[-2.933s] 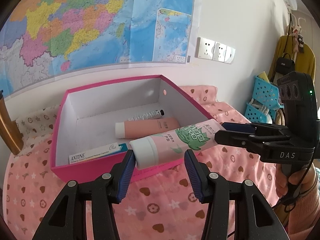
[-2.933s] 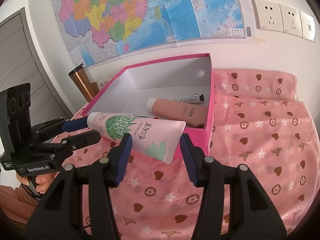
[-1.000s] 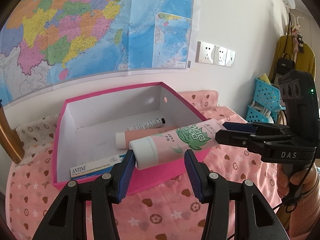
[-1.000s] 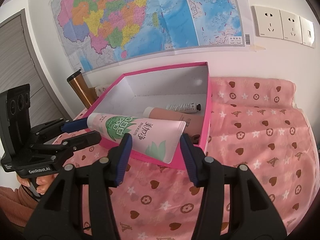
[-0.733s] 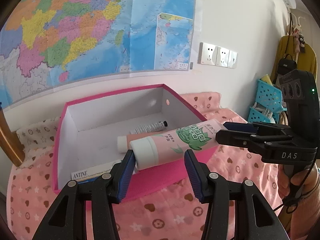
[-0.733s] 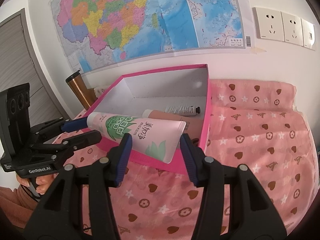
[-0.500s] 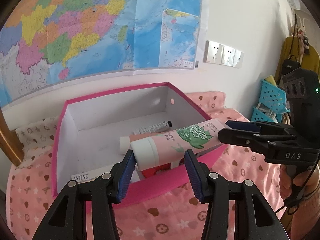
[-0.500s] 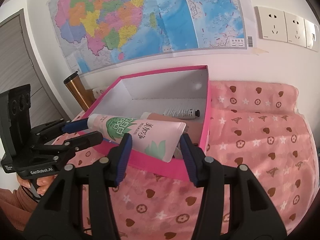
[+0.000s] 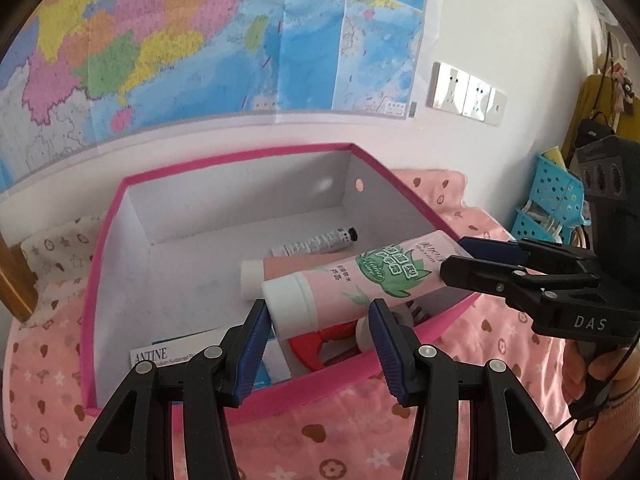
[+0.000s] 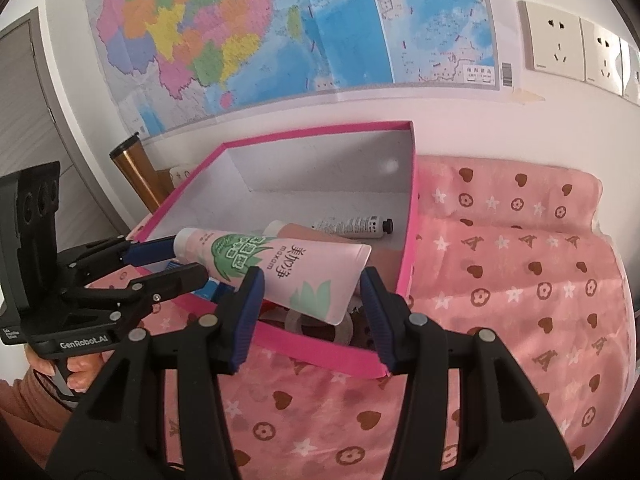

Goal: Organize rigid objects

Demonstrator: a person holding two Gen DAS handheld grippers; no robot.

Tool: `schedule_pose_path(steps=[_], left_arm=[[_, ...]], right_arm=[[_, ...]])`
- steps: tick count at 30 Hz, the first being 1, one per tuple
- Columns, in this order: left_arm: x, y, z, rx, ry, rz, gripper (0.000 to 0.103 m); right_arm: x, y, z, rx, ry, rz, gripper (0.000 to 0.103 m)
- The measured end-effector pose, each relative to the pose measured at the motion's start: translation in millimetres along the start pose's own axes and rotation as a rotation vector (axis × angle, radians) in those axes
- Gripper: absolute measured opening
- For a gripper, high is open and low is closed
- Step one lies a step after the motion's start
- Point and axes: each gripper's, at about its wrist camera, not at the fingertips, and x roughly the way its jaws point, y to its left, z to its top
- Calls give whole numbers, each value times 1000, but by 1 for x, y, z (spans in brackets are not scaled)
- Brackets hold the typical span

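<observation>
A pink tube with green leaf print and a white cap (image 9: 352,280) hangs level above the open pink box (image 9: 240,160). My left gripper (image 9: 318,320) is shut on its cap end. My right gripper (image 10: 310,292) is shut on its flat tail end (image 10: 316,280). In the left wrist view the right gripper (image 9: 464,260) comes in from the right. In the right wrist view the left gripper (image 10: 176,258) comes in from the left. Inside the box (image 10: 320,132) lie a salmon tube (image 9: 256,276), a thin white tube with a black cap (image 9: 316,244), a white ANTINE carton (image 9: 168,356) and a red object (image 9: 320,344).
The box sits on a pink patterned cloth (image 10: 520,280). A copper flask (image 10: 136,172) stands left of the box by the wall. A map (image 10: 280,28) and wall sockets (image 10: 576,48) are behind. Blue baskets (image 9: 552,204) stand at the far right.
Both grippers carried the tube forward and up, from the box's near rim to above its inside. More of the box's contents show near the front wall.
</observation>
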Motion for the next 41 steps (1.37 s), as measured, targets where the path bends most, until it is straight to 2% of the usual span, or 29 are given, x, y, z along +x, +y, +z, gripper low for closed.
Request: schedule_pose_path(steps=[9, 14, 17, 19, 20, 22, 24, 27, 32, 36, 41], left_arm=[[6, 7, -2, -22, 19, 4, 54], [-14, 5, -13, -9, -29, 24, 67], [-33, 5, -21, -18, -83, 43, 80], [-47, 5, -27, -19, -121, 40, 91], [-54, 5, -31, -25, -130, 34, 93], [-63, 4, -37, -34, -149, 30, 103], [-69, 3, -45, -38, -155, 46, 103], [-71, 3, -57, -44, -146, 108, 103], [-71, 8, -76, -86, -104, 138, 103], [-74, 13, -88, -125, -101, 151, 103], [-79, 6, -96, -97, -122, 205, 103]], right_arm=[[5, -2, -3, 12, -6, -30, 53], [-5, 1, -11, 13, -22, -28, 54], [-16, 9, -19, 7, -50, -19, 66], [-23, 17, -25, -5, -68, -11, 80], [-26, 22, -29, -15, -81, -5, 83], [-32, 33, -39, -33, -99, -5, 86], [-33, 42, -46, -45, -105, -17, 88], [-32, 52, -60, -47, -108, -41, 96], [-33, 67, -75, -84, -109, -84, 96], [-36, 73, -81, -96, -119, -105, 96], [-38, 79, -86, -102, -121, -109, 96]])
